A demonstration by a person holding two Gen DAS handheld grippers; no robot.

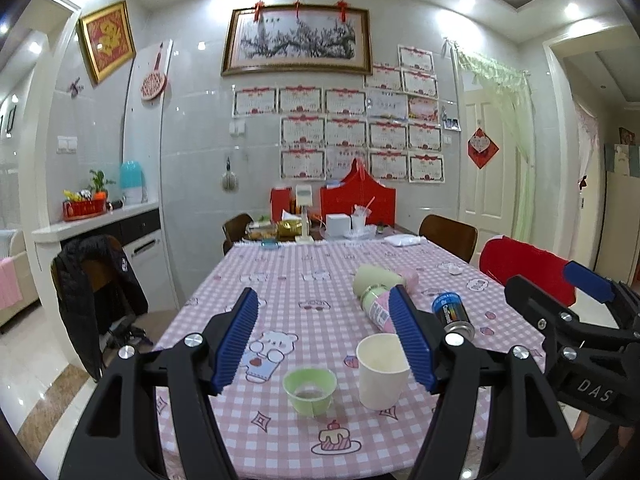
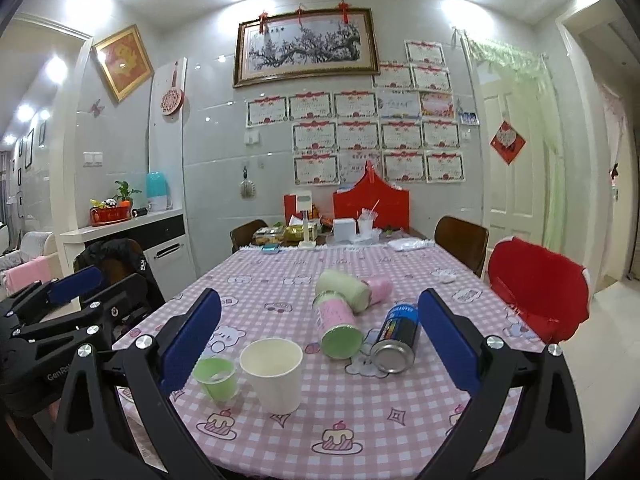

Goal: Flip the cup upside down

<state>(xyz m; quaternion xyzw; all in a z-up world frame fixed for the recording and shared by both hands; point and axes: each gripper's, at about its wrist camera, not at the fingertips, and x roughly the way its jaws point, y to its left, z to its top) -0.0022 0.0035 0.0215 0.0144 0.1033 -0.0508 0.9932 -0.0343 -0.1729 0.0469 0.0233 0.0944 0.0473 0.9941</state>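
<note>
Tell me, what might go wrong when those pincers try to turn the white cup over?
The small green cup stands right beside the white cup, so an open gripper closing in could knock it. The cup looks like thin paper and might crumple if squeezed hard. The blue can and the green bottle lie on their sides just behind and could roll if bumped.

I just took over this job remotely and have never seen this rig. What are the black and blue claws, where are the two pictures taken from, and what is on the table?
The claws are two hand-held grippers; each carries a camera looking along its blue fingers. One picture is from the left gripper, the other from the right gripper. Both are open and hold nothing. On the pink checked tablecloth stand a white paper cup, upright with its mouth up, and a small green cup beside it. Behind lie a green-capped bottle, a blue spray can and two more containers on their sides.
</note>
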